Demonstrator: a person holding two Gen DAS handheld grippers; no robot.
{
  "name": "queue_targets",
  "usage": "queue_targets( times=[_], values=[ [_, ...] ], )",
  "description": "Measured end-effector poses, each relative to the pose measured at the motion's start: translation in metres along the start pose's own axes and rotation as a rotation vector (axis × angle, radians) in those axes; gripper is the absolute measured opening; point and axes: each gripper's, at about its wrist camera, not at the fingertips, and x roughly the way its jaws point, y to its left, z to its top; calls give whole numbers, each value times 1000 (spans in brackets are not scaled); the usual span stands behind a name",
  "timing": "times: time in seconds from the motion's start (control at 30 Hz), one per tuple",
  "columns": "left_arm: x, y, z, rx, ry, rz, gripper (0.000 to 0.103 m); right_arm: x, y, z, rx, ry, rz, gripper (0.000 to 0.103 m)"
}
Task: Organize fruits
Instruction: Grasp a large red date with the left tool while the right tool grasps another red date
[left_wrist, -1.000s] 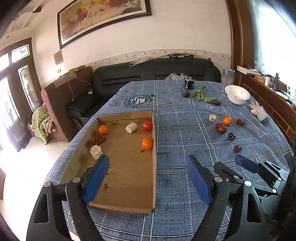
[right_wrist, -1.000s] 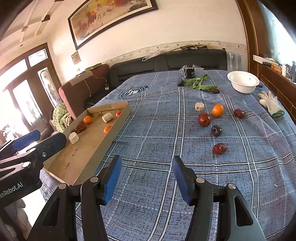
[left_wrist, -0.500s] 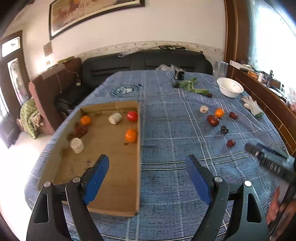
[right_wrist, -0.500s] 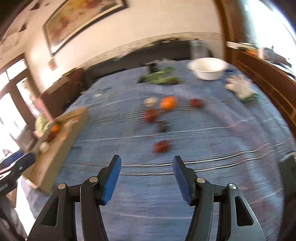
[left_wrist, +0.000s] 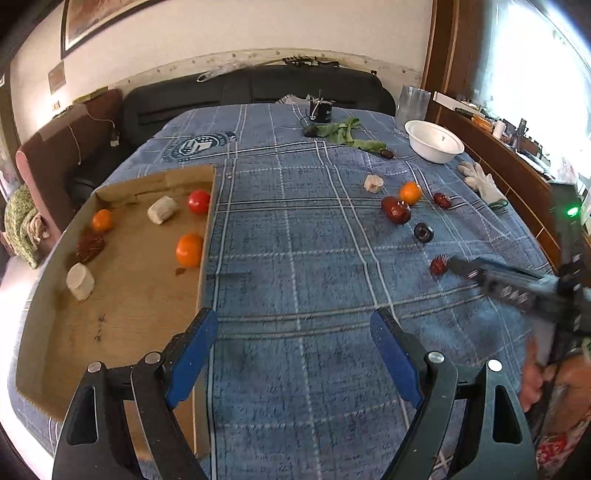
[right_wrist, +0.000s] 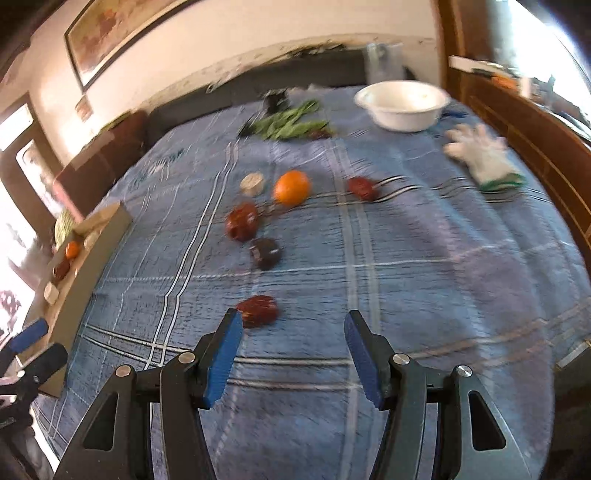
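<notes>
A blue plaid cloth (left_wrist: 295, 240) covers the table before a black sofa. In the left wrist view, the left gripper (left_wrist: 291, 332) stands wide and empty; a shallow brown cardboard tray (left_wrist: 48, 295) at nine o'clock holds oranges, a red fruit and pale chunks. In the right wrist view, the right gripper (right_wrist: 291, 332) is half-open, nothing between its blue pads; a dark red spiky fruit (right_wrist: 258, 311) lies just beyond its left fingertip, with more fruit toward twelve o'clock.
</notes>
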Motion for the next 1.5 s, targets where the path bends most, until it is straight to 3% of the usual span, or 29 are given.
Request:
queue_targets(
  times=[0.13,0.23,0.3,0.4,0.5,0.7,0.77,0.87,0.93,1.2,1.5],
  values=[
    [9,-7,22,15,-19,1,84,17,14,4,-50,15,-19,59],
    [24,-17,42,20,-29,-13,84,21,19,5,-76,16,-6,48],
    [38,-24,54,12,-21,-38,84,23,23,4,-112,10,-26,32],
    [62,-38,70,-6,14,-82,84,23,21,3,-141,-11,-65,32],
    [86,-54,81,-19,46,-125,84,22,5,7,-93,-34,-100,32],
    [135,-81,95,-19,85,-157,84,18,-19,11,-3,-43,-88,32],
    [146,-83,97,-27,96,-173,80,18,-20,11,0,-43,-84,32],
    [156,-88,95,-10,108,-191,50,17,-19,11,-12,-44,-97,32],
    [155,-93,92,41,84,-146,29,17,-18,11,-18,-44,-97,32],
    [148,-90,82,23,58,-203,29,16,-10,10,-34,-58,-80,32],
    [135,-82,77,-19,39,-209,29,6,0,9,-58,-122,-54,32]
  ],
)
